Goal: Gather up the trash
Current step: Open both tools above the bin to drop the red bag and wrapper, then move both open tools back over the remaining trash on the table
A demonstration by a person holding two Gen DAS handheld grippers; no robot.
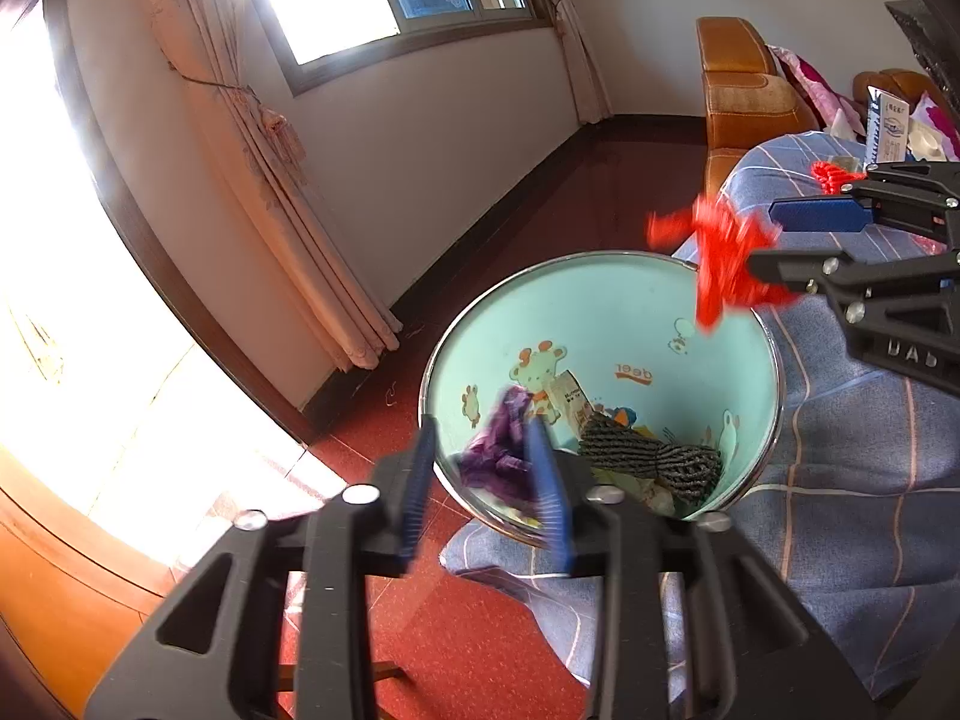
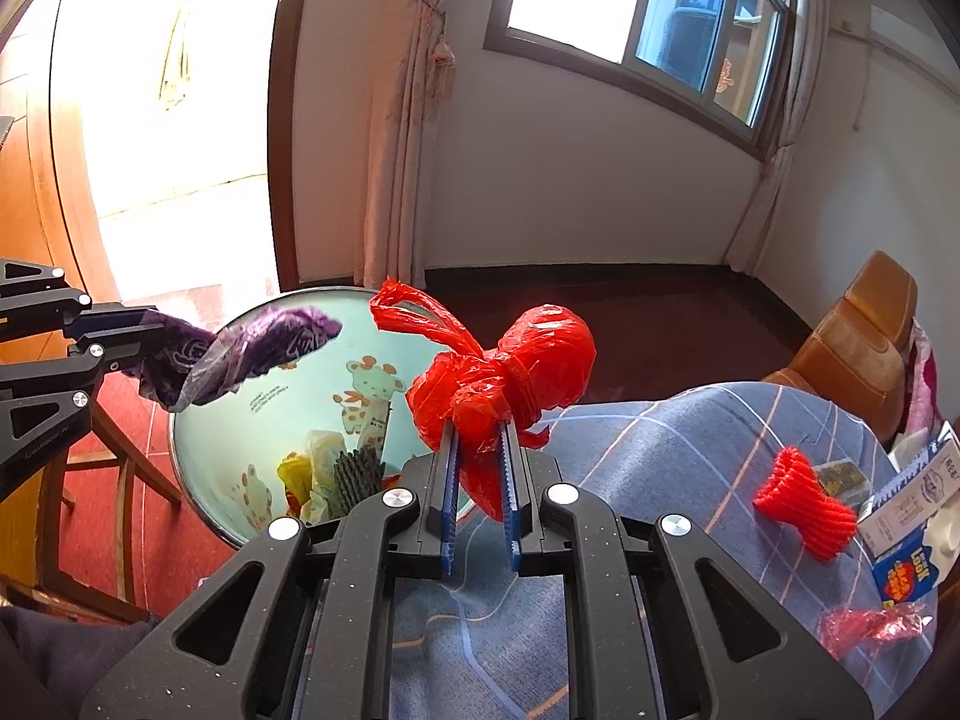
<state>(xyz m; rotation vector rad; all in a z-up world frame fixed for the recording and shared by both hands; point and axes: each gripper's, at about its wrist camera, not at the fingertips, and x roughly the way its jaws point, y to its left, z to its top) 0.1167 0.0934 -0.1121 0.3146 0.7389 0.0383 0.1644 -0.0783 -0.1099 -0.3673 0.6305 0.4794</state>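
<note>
A teal bin with cartoon prints stands on the floor beside the table; it shows in the right wrist view too. It holds wrappers and a grey rope bundle. My left gripper is shut on a purple wrapper above the bin's near rim; the wrapper shows in the right view. My right gripper is shut on a knotted red plastic bag, held beside the bin's rim. The bag looks blurred in the left view.
The table has a blue checked cloth. On it lie a red foam net, a blue and white carton and a red wrapper. An orange sofa stands behind. A wooden stool stands left of the bin.
</note>
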